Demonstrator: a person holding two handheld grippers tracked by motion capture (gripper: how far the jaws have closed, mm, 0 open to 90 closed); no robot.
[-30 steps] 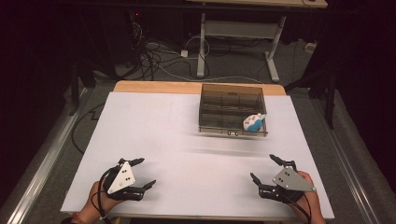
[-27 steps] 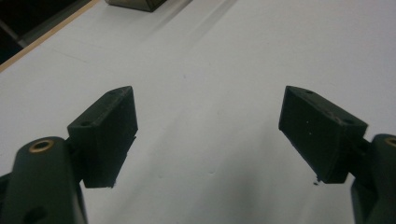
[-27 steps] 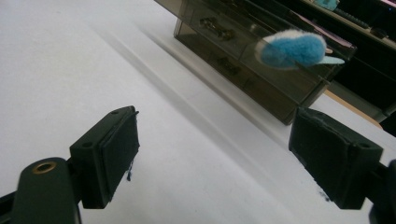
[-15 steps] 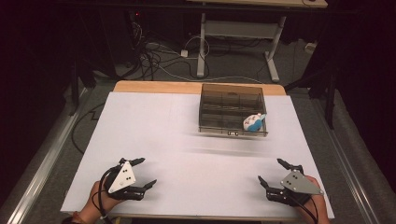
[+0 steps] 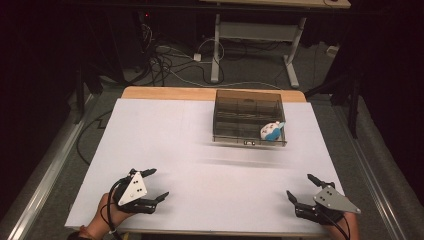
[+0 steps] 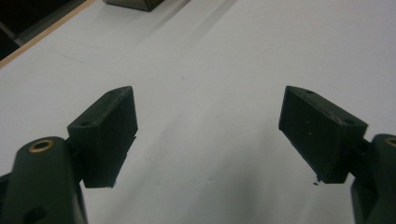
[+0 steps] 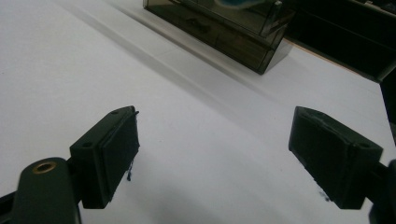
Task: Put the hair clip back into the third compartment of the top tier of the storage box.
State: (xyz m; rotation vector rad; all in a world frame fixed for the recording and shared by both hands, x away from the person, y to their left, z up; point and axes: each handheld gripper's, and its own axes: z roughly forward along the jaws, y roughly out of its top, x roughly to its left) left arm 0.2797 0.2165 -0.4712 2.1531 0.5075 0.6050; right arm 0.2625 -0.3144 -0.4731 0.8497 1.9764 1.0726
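Observation:
A smoky, see-through box with compartments (image 5: 248, 119) stands at the back right of the white table top (image 5: 200, 150). In its front right corner lies a small white and blue object (image 5: 270, 131). My left gripper (image 5: 156, 184) rests near the front left edge, open, nothing between its jaws (image 6: 205, 135). My right gripper (image 5: 303, 187) sits near the front right edge, also open and empty (image 7: 212, 154). In the right gripper view the box (image 7: 224, 28) lies ahead, well beyond the jaws.
A wooden strip (image 5: 165, 93) borders the table's far edge. Behind it on the floor are cables (image 5: 175, 55) and the legs of another desk (image 5: 255, 35). A metal rail (image 5: 40, 170) runs along the left side.
My right gripper has drawn back a little toward the front right edge of the table. The left gripper has stayed where it was.

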